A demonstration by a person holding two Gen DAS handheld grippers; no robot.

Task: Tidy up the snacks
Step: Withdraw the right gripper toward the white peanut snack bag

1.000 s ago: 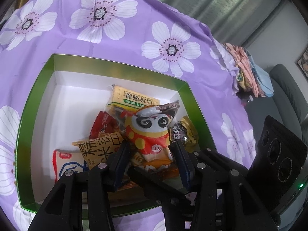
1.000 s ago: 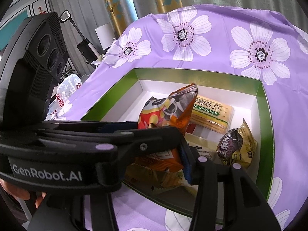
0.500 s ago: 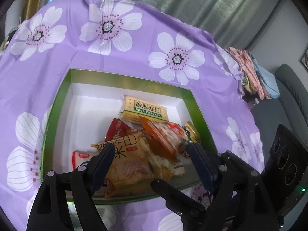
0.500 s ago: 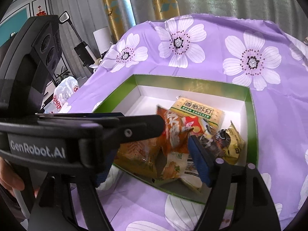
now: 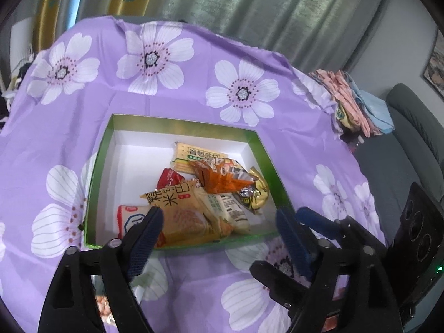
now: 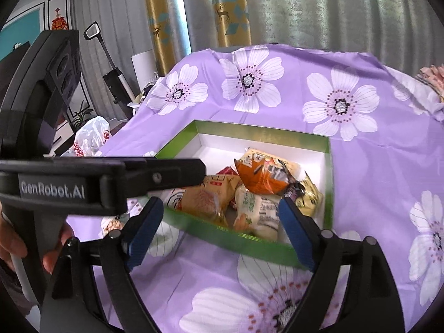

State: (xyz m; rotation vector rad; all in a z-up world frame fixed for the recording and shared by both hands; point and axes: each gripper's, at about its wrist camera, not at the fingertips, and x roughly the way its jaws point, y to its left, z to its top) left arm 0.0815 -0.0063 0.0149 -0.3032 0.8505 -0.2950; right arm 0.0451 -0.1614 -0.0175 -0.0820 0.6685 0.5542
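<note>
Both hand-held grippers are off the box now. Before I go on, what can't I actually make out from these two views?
- White and red packet: left wrist view, half hidden behind the left hand-held gripper finger.
- Green box near wall: right wrist view, blurred.
- Loose snacks on the cloth: left wrist view, mostly behind the gripper body.
- Packets at the bottom of the pile: both views, buried.

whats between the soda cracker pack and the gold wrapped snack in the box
The orange panda snack bag lies between them, overlapping the soda cracker pack behind it and the gold wrapped snack to its right. The left wrist view shows this best.
</note>
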